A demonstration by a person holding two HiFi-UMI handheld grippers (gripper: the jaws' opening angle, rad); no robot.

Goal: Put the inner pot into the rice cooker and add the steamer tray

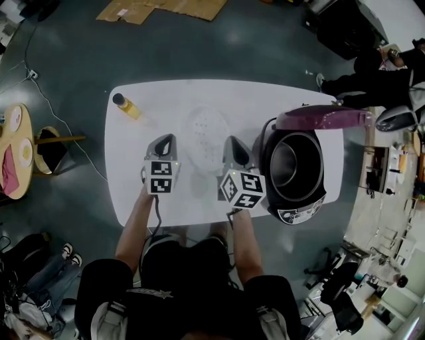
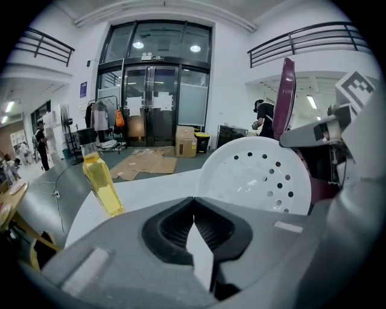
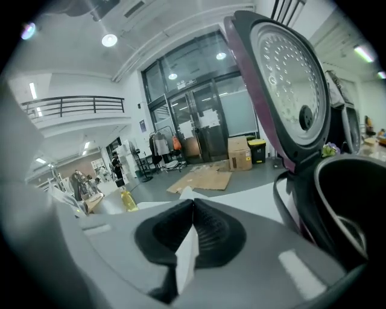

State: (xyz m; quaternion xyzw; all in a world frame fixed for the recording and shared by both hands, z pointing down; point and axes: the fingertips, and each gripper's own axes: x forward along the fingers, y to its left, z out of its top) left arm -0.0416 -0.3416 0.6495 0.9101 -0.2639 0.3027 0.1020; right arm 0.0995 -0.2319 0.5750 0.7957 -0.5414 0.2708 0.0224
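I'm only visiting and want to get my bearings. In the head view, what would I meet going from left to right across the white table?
yellow bottle → left tongs → steamer tray → right tongs → rice cooker

A large, high-ceilinged entrance hall: tall dark-framed glass double doors point(image 2: 154, 102), a black-railed upper gallery point(image 2: 43, 45), a smooth grey floor point(image 1: 73, 66) strewn with flattened brown cardboard point(image 1: 166, 8), and stacked brown cardboard boxes point(image 2: 184, 142).
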